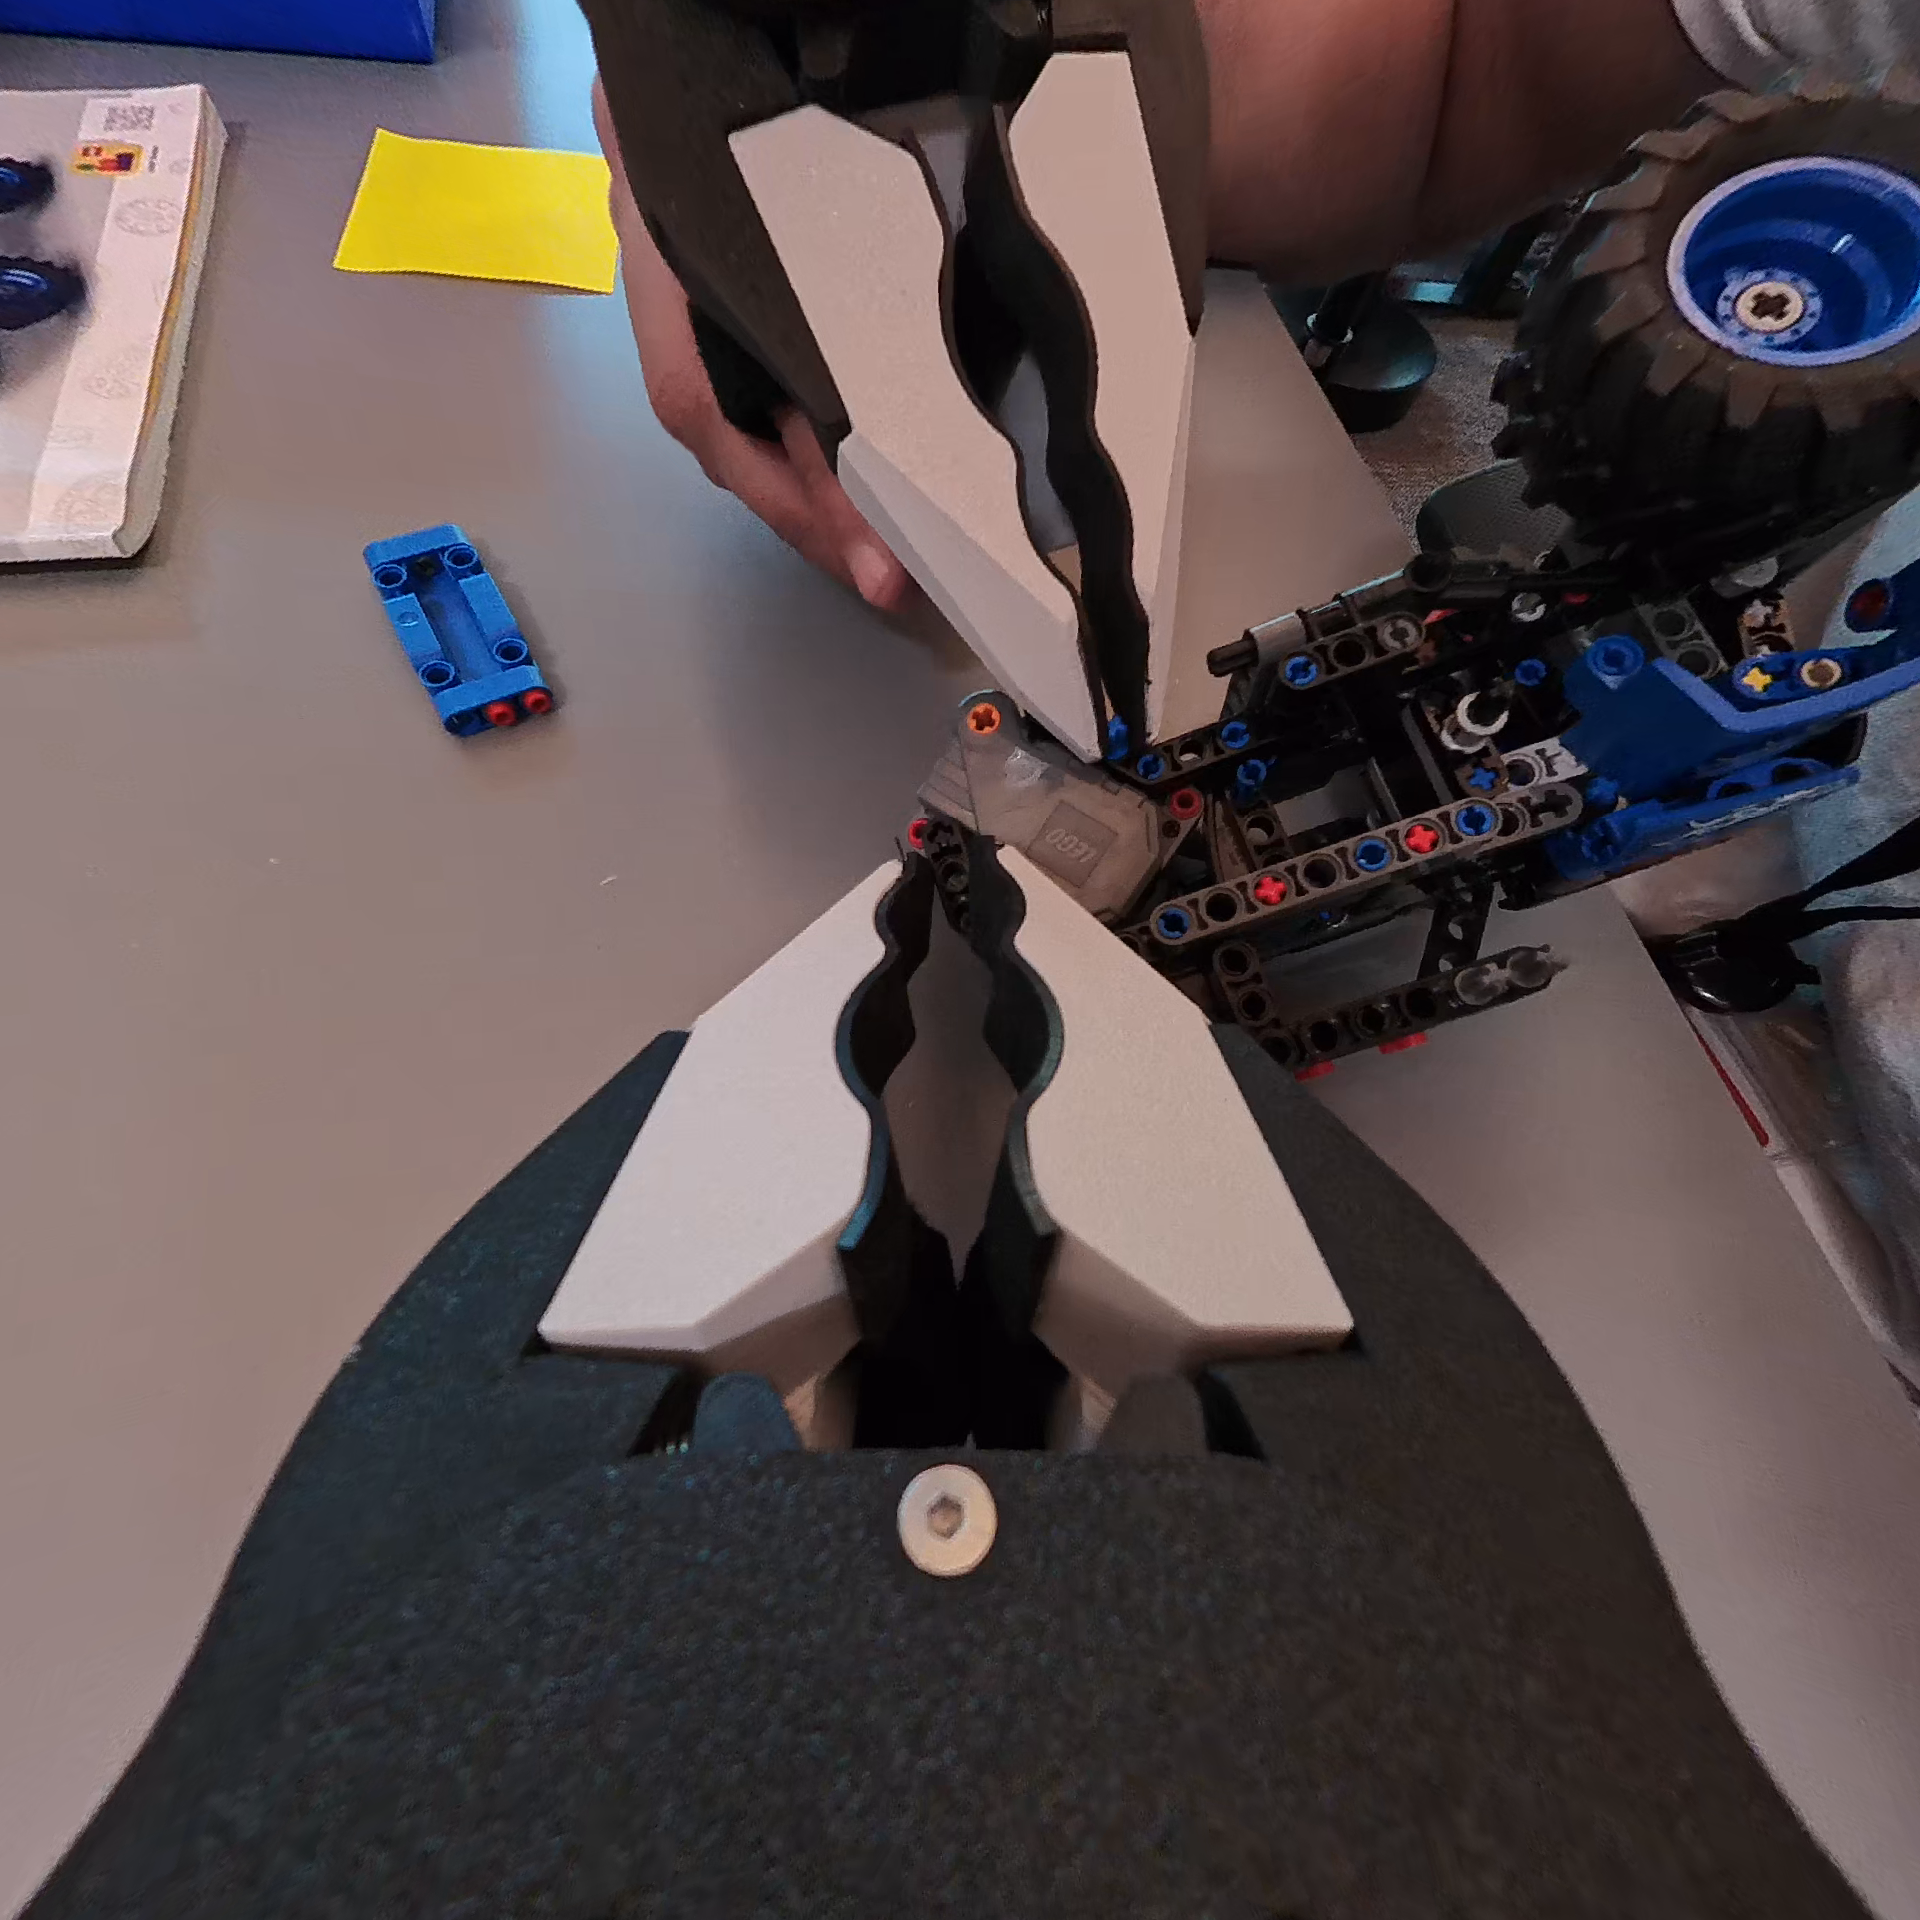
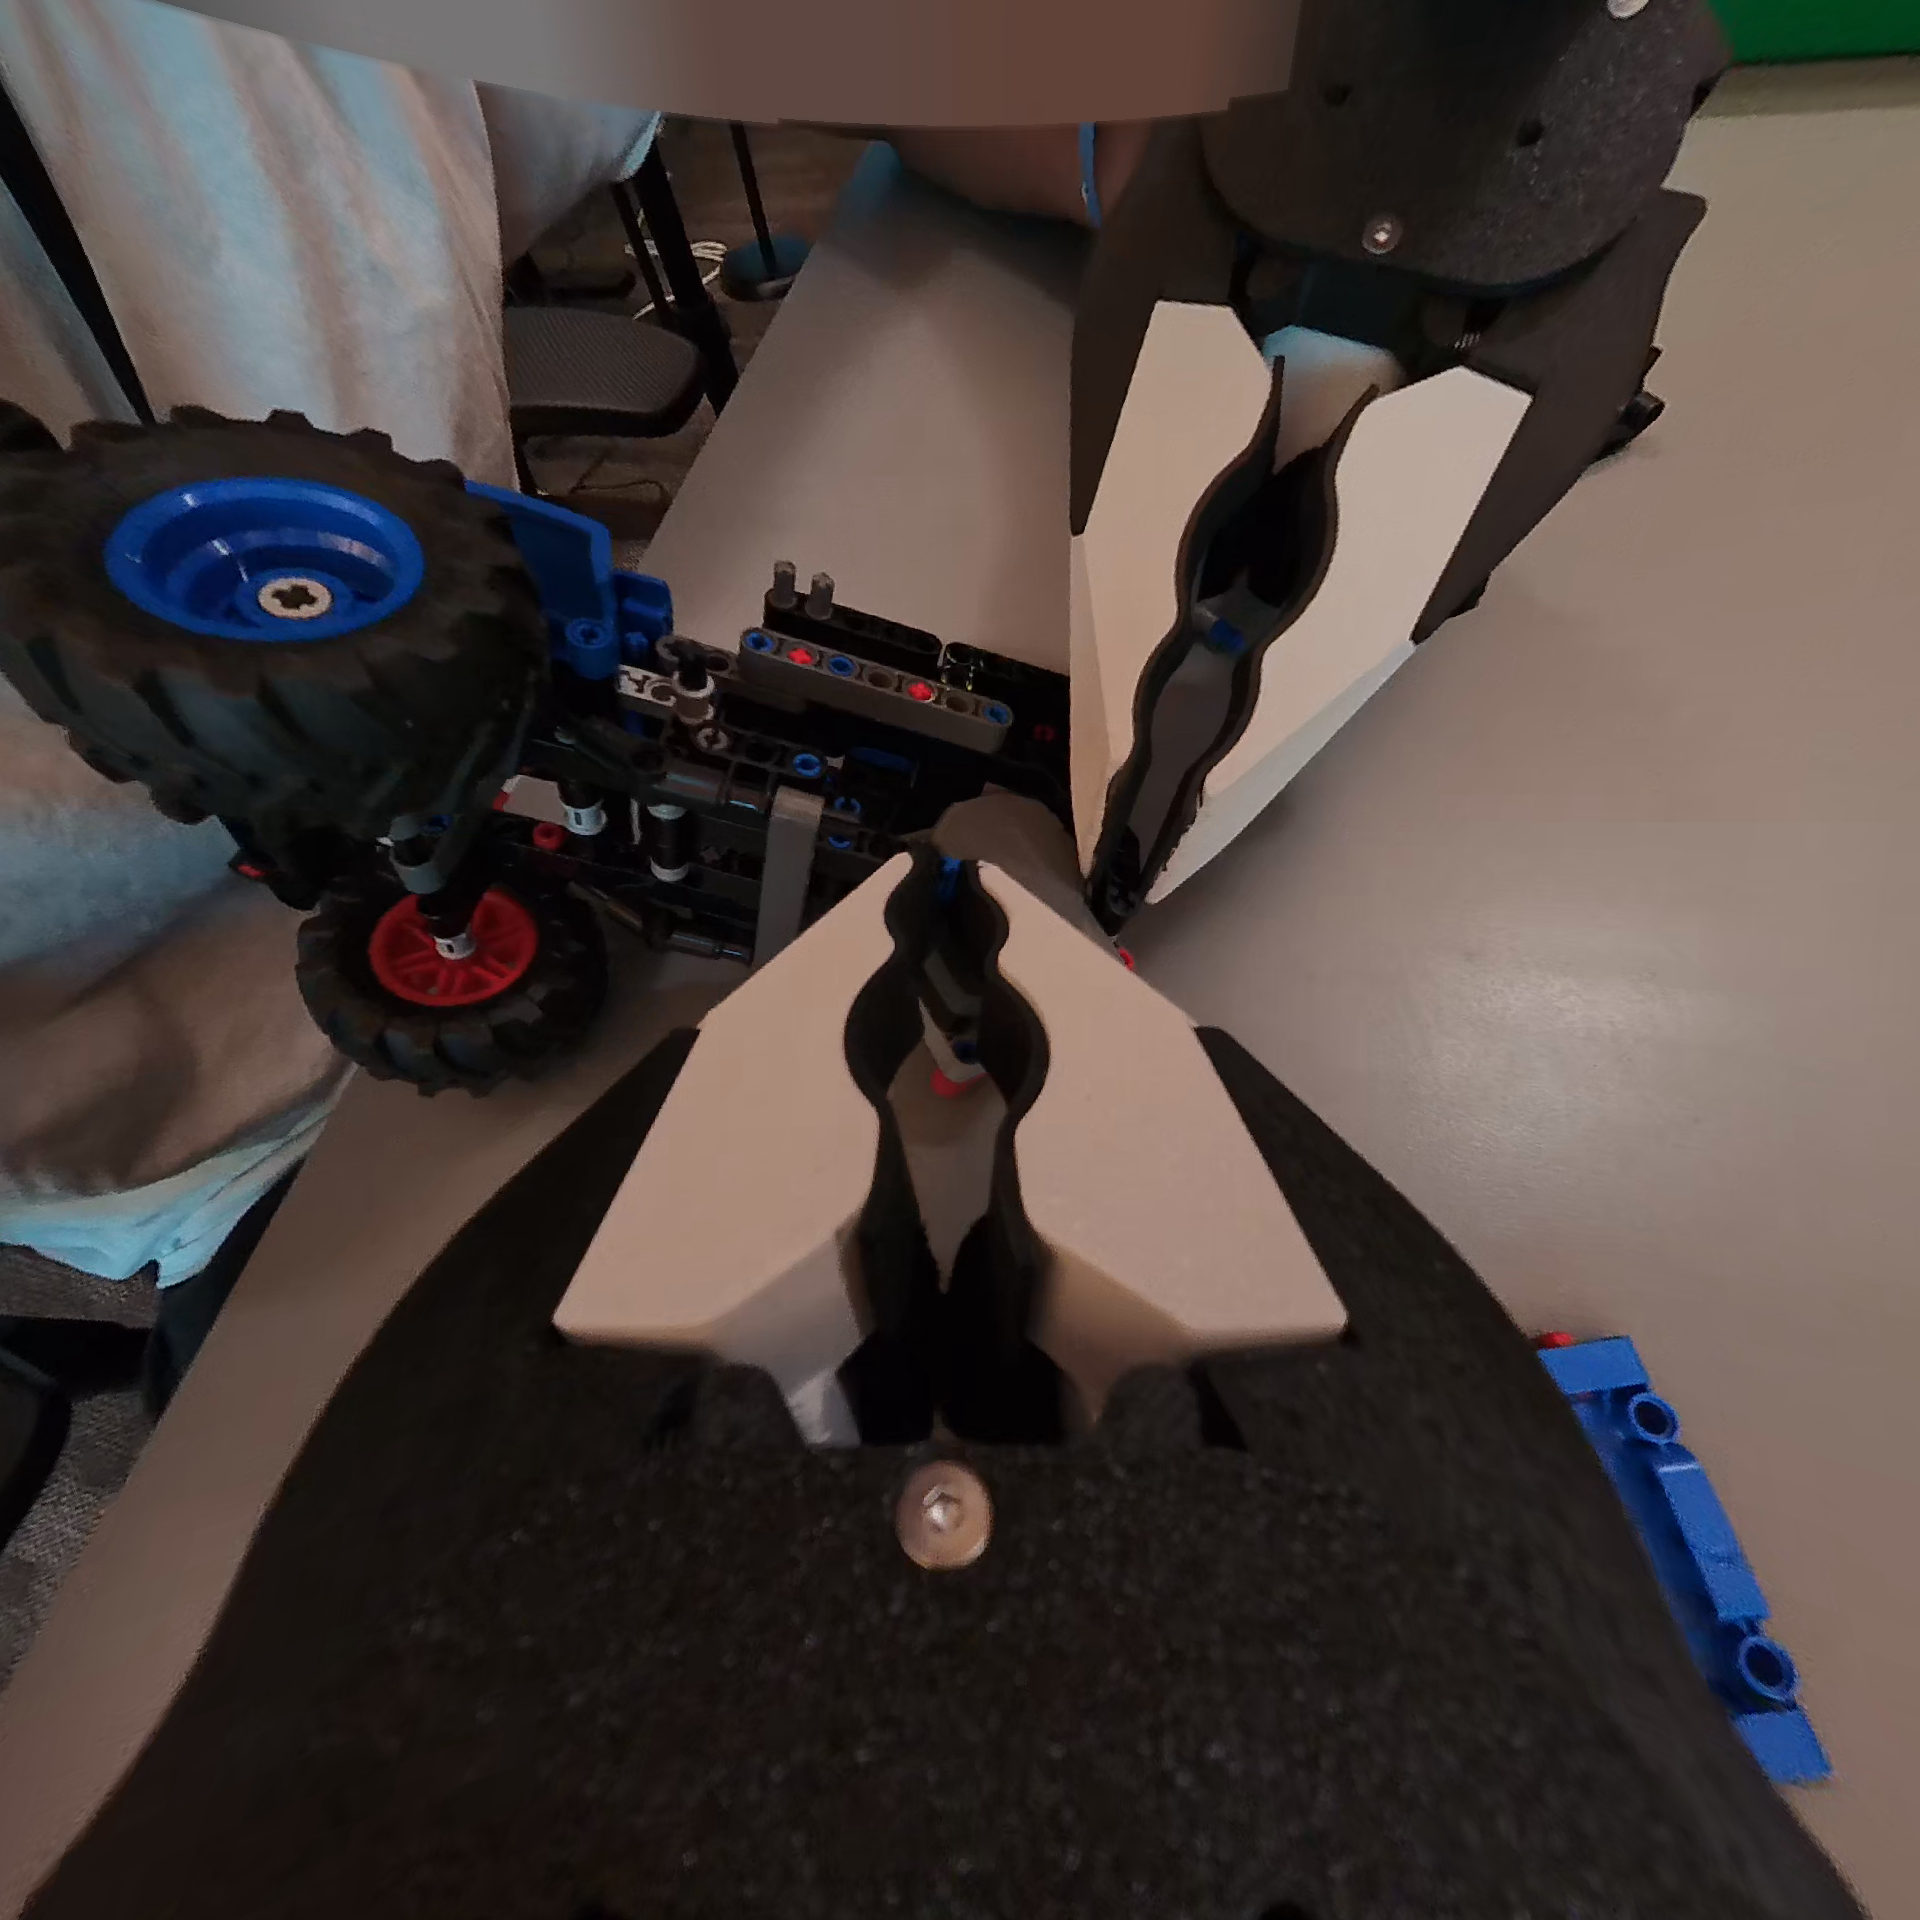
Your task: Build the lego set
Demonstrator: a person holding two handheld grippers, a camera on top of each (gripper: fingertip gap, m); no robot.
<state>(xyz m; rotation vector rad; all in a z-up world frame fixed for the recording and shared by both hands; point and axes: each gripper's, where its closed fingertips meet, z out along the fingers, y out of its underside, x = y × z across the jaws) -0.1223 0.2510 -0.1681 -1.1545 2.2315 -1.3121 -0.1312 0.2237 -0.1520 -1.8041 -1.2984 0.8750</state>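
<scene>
Two grippers meet at one end of a toy truck frame (image 1: pixel 1351 831) lying on its side on the grey table (image 1: pixel 260 1039). Left gripper (image 1: pixel 951 868) is pinched tight on a black beam. Right gripper (image 2: pixel 948 862) is pinched on a blue peg. One grey block on the frame has a brand name in raised letters. A blue brick piece (image 1: pixel 457 629), a yellow paper (image 1: pixel 478 213) and a printed booklet (image 1: pixel 104 312) lie well apart from the frame.

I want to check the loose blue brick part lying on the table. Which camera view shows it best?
The left wrist view: the loose blue brick part lies whole and unobstructed on the table. The right wrist view shows only its side, partly hidden behind the right claw.
</scene>
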